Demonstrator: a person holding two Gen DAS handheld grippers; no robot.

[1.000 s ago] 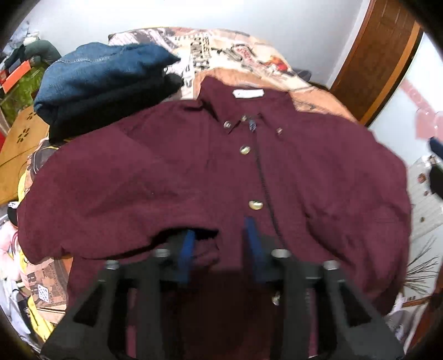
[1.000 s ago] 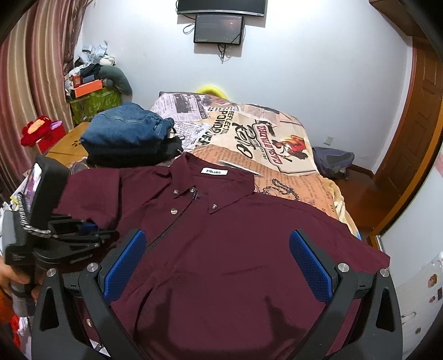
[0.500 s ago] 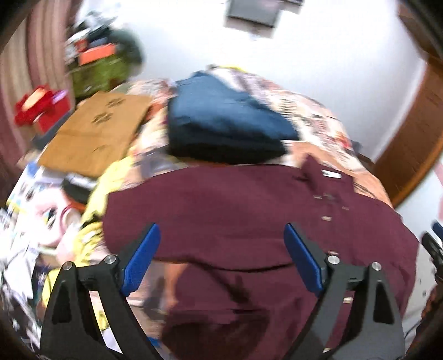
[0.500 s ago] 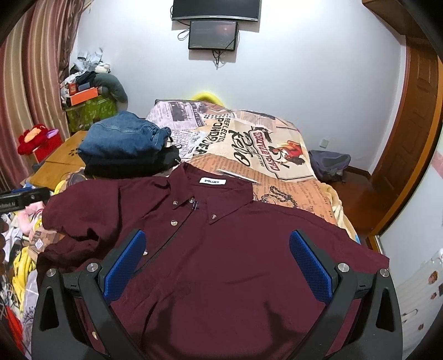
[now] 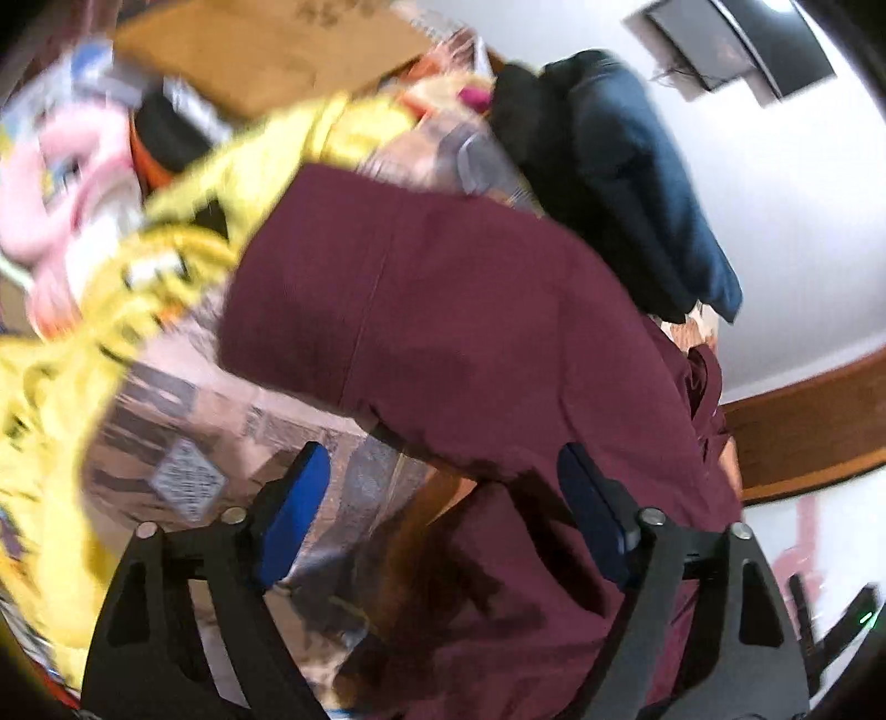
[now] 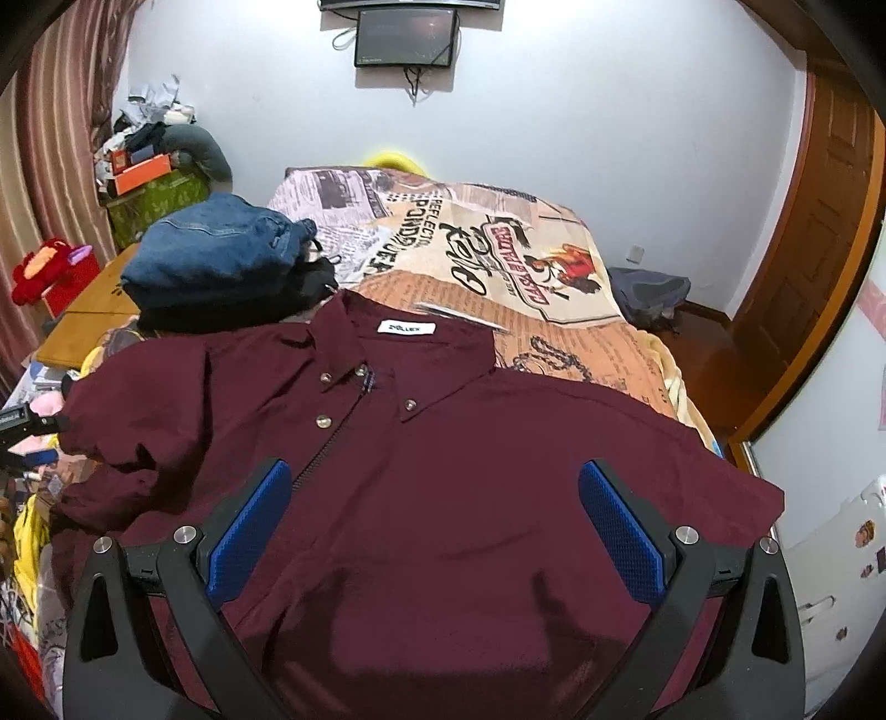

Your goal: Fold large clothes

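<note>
**Two open grippers over one maroon shirt on a bed**

The left gripper (image 5: 437,498) points down at the left sleeve edge of the shirt. Its two blue pads (image 5: 290,512) stand wide apart and are closing a little; the pads press on nothing, though the sleeve hem and the patterned bedcover lie below the gap between them. This view is tilted and blurred.

The right gripper (image 6: 434,531) hovers over the front of the shirt, its two blue pads (image 6: 249,529) spread wide and holding nothing. The cloth lies beneath them, and whether they touch it cannot be told.

One maroon button-up shirt (image 6: 443,471) lies face up and spread across the near part of the bed, collar toward the far wall, with one white label (image 6: 407,328) inside the collar. Four metal buttons show near the collar and upper placket. The left sleeve (image 5: 421,310) is bunched at the bed's edge; the right sleeve lies flat toward the door side.

Just beyond the shirt's left shoulder sits one pile of folded clothes (image 6: 221,260): blue denim on top of a black garment. The newspaper-print bedcover (image 6: 498,249) stretches behind. On the far wall hang two dark screens (image 6: 407,36), one above the other. One wooden door (image 6: 819,232) stands at the right. Striped curtains (image 6: 50,166) and cluttered boxes fill the left side.
</note>
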